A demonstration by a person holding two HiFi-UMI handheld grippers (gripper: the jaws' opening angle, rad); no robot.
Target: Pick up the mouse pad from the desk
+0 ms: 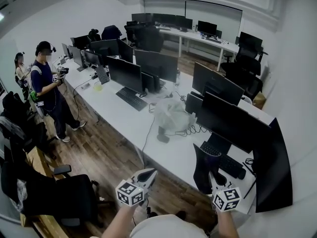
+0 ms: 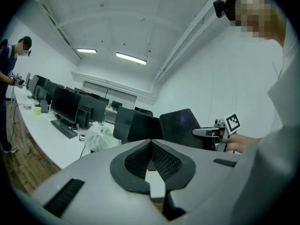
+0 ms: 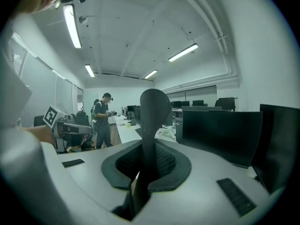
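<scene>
**deskrat:** So where's the thin black rounded-top mouse pad [image 3: 154,109] at this point?

**pinchy_2jaw:** Already in the right gripper [image 3: 149,146]. Its jaws are clamped on the pad's lower edge, and the pad stands up on edge between them with its long axis pointing up. From the head view it sits over the near end of the long white desk [image 1: 119,115], in front of the monitors. I can't tell how much air is under it.

**deskrat:** And the left gripper [image 2: 150,144]?

**pinchy_2jaw:** Pinched closed with nothing in it. It's off to the left, well apart from the pad, which shows up on its right side. I reckon whatever comes next is all on the right hand, probably just a straight raise away from the desk.
</scene>
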